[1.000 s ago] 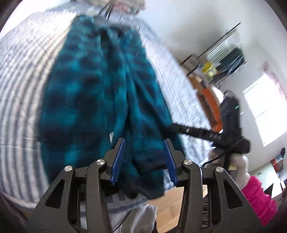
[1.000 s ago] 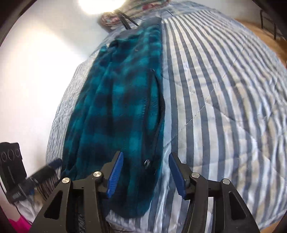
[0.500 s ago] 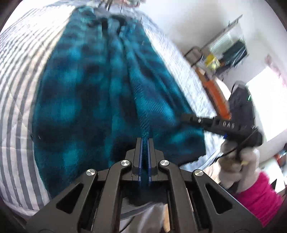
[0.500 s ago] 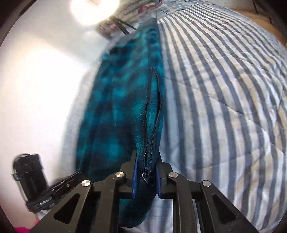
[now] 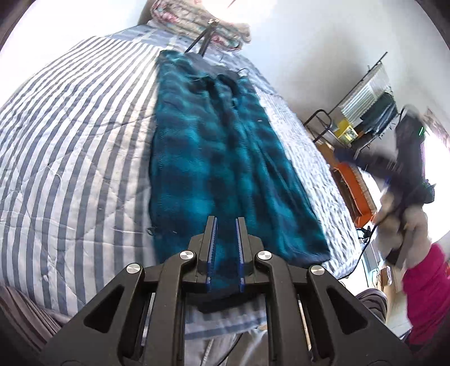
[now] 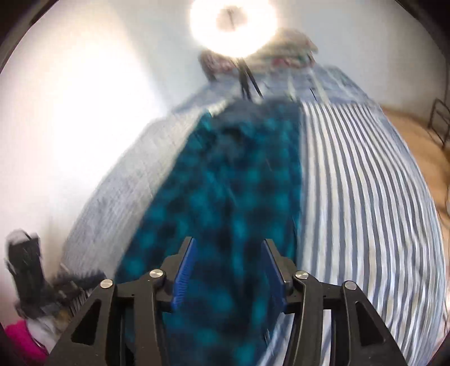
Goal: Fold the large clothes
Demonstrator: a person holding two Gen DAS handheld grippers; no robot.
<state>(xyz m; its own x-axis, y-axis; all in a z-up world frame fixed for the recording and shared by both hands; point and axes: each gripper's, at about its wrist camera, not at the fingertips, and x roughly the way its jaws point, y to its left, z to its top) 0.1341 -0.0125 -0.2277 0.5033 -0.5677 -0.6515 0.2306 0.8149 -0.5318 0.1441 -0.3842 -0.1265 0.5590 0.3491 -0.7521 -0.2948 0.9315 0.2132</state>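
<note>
A teal and black plaid fleece garment (image 5: 213,157) lies stretched lengthwise on the striped bed quilt (image 5: 70,140). Its near hem reaches the bed's front edge. My left gripper (image 5: 225,247) hovers over that hem. Its jaws are opening by a narrow gap, fleece shows between the pads, and they no longer pinch it. In the blurred right wrist view, my right gripper (image 6: 227,270) hangs above the garment (image 6: 230,197). Its jaws are opening wide and hold nothing. A gloved hand with a pink sleeve (image 5: 416,233) carries it at the right.
Folded blankets (image 5: 197,19) and black tripod legs (image 5: 202,39) sit at the bed's far end under a ring light (image 6: 232,25). A clothes rack (image 5: 365,112) and an orange crate (image 5: 354,191) stand by the wall. Wooden floor (image 6: 422,140) lies beyond the quilt (image 6: 365,197).
Both grippers closed on the near hem half a second ago and have now parted their jaws. The right one has lifted clear of the fleece; the left has drawn back slightly.
</note>
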